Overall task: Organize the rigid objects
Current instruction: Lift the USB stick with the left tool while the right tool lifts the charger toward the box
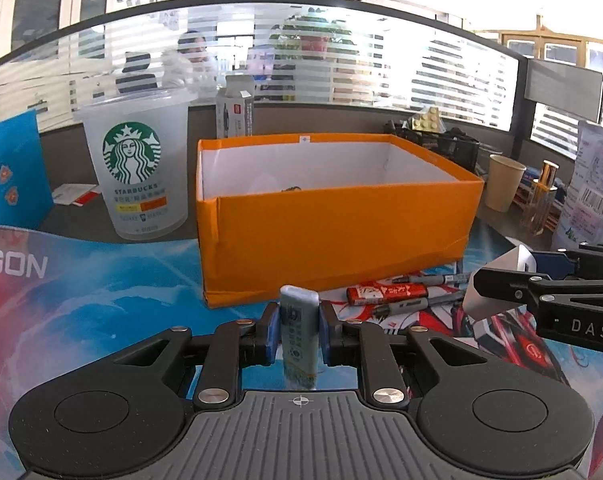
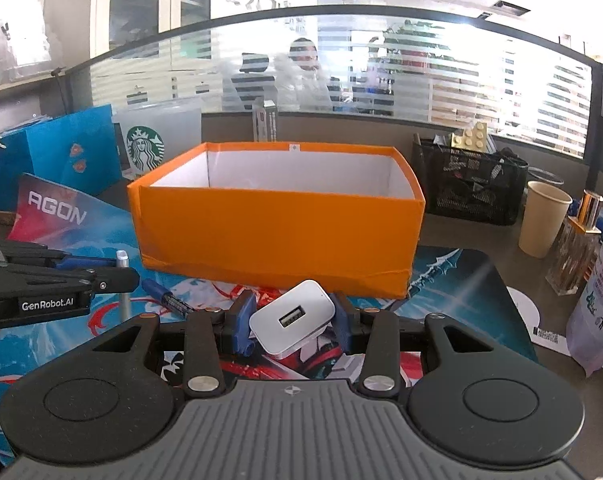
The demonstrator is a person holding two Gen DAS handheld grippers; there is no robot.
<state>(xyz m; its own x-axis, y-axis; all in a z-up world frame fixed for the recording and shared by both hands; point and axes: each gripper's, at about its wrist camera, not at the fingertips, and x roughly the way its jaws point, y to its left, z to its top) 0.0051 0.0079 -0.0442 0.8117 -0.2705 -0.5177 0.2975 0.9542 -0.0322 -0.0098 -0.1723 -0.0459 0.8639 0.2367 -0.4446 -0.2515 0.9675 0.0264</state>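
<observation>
Left fingers (image 1: 299, 330) clamping grey-green stick (image 1: 298, 334), label unreadable, right fingers (image 2: 291, 320) grasping USB charger (image 2: 292, 316)

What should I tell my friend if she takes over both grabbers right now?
Left gripper: shut on a slim green pack, held upright.
Right gripper: shut on a white USB charger, tilted.
Both are in front of the orange box, not over it yet.
Left: drop both in, then the pens and red pack lying on the mat.
</observation>
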